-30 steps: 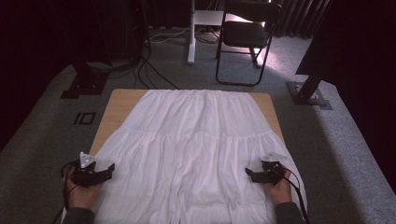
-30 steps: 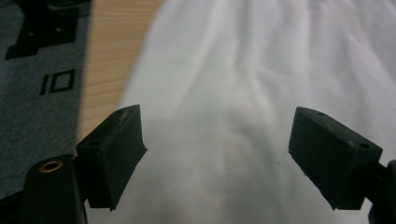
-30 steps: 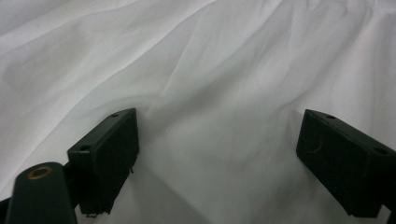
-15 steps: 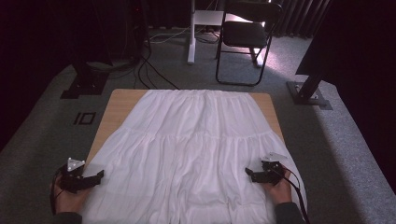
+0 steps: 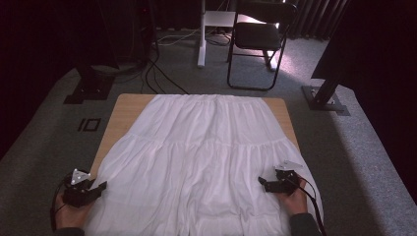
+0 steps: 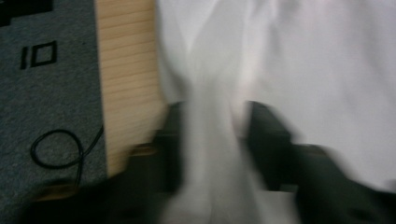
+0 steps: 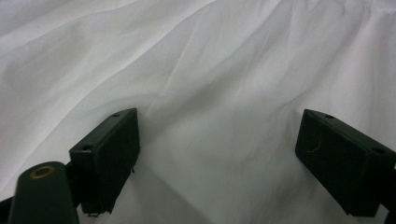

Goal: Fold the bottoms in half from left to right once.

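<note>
Skirt (image 5: 201, 162) covers table (image 5: 125, 110); chair (image 5: 258, 39) beyond.

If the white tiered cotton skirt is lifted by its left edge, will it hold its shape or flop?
Likely flop: the white tiered cotton skirt lies in soft wrinkles, and a fold already bunches between the left gripper, whose jaws have just been closing. It looks thin and light, so it would probably drag across the wooden table.

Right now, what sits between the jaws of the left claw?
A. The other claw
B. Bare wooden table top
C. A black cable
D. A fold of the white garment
D: in the left gripper view a bunched fold of the white garment runs up between the jaws of the left claw, which have just been closing on it.
</note>
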Demonstrator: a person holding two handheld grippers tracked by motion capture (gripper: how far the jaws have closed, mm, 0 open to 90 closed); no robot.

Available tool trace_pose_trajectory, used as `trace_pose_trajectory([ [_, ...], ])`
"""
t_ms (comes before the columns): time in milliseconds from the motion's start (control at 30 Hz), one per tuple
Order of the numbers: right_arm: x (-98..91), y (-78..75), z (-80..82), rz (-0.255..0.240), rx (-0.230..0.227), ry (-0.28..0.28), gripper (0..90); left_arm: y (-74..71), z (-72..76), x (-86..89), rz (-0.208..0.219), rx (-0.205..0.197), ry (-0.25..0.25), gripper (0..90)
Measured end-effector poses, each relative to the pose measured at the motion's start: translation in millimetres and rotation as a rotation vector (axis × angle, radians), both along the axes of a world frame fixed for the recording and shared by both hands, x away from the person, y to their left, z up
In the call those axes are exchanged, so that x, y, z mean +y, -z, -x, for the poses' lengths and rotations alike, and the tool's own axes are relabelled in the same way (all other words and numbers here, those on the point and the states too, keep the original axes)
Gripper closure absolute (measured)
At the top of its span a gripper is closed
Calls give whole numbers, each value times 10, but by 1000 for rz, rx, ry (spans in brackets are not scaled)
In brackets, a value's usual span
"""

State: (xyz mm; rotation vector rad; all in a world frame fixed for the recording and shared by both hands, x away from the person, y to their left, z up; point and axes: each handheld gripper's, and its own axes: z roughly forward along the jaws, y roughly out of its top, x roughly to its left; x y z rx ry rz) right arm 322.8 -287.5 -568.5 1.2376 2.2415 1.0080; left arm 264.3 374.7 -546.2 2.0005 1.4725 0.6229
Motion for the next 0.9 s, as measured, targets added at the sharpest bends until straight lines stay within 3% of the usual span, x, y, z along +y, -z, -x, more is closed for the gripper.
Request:
trace_pose_trajectory([
  [67, -3, 0, 5, -1, -2, 1, 142, -13, -32, -72, -85, -7, 8, 847],
  [133, -11, -2, 15, -5, -7, 5, 190, -29, -84, -132, -166, -2, -2, 875],
  [167, -22, -5, 25, -9, -14, 10, 248, -33, -114, -136, -181, -2, -8, 878],
  [267, -64, -49, 73, -1, -15, 35, 459, -41, -189, -48, -196, 0, -52, 882],
  [333, -129, -124, 128, 41, -42, 82, 467, -64, -215, 65, -197, -9, -103, 882],
  [400, -257, -216, 192, 42, -70, 129, 465, -106, -229, 198, -201, -19, -151, 884],
  [500, -487, -271, 266, 15, -76, 207, 462, -185, -252, 393, -211, -39, -207, 885],
  [633, -709, -256, 344, 58, -62, 281, 457, -275, -305, 592, -249, -44, -264, 886],
  [800, -839, -260, 398, 55, -63, 312, 446, -328, -353, 845, -272, -25, -348, 886],
  [900, -845, -238, 388, 61, -51, 309, 442, -330, -373, 925, -290, -17, -360, 886],
])
